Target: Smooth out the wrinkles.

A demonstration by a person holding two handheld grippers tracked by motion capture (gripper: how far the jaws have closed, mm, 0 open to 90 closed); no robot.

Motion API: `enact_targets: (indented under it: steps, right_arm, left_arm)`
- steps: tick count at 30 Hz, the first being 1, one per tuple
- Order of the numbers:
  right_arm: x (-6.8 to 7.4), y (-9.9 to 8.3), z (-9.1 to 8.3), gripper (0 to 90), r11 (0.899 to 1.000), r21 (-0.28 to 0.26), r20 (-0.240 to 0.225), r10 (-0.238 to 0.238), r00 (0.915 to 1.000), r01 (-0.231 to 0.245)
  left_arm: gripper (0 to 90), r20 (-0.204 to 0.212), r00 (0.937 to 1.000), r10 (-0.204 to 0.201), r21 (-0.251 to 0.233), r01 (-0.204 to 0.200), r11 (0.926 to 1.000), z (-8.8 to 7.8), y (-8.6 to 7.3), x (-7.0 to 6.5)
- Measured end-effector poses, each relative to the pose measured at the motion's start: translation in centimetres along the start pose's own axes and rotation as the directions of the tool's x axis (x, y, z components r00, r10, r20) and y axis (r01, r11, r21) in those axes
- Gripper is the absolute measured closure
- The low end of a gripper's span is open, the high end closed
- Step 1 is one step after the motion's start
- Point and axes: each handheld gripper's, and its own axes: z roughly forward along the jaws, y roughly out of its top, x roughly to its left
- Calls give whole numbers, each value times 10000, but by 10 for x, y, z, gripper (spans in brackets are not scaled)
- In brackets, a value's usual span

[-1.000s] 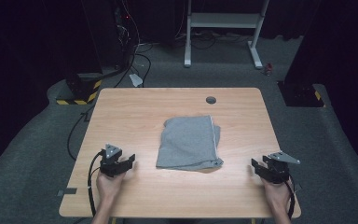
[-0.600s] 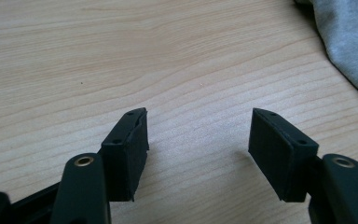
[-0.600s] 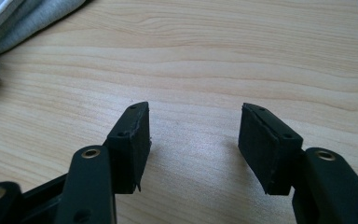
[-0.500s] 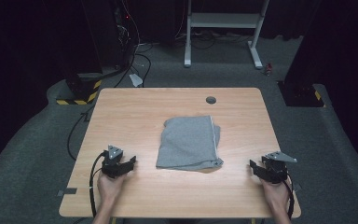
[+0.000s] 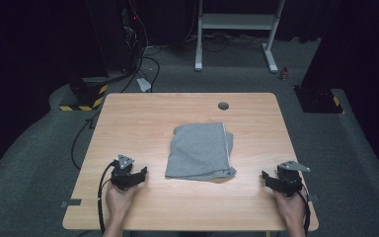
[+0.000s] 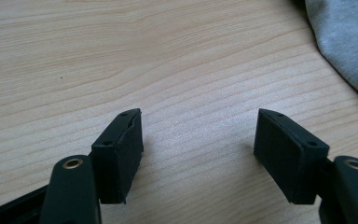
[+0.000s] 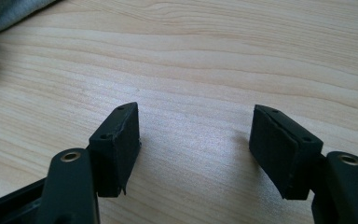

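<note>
From my station I see a light wooden bench (image 5: 143,118) on grey carpet (image 5: 34,163), a white metal frame (image 5: 237,22) behind it, black cables (image 5: 145,59), yellow-black hazard tape (image 5: 81,104), and darkness beyond.

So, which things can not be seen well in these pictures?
- Grey cloth, high view: it lies folded, so its lower layers are hidden and the kind of garment is unclear.
- Same cloth, left gripper view: cut off by the top and right edges.
- Same cloth, right gripper view: cut off at the top left corner.
- Small red thing on the floor, high view: too small to identify.
- Dark equipment behind the table: lost in shadow.
</note>
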Motion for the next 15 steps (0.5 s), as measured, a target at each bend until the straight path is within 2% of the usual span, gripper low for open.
enact_targets:
  steps: [15]
  right_arm:
    - [0,0,0,321,10000,33,-40,81,10000,-81]
  left_arm:
    - [292,105,9999,71,45,-72,10000,0,0,0]
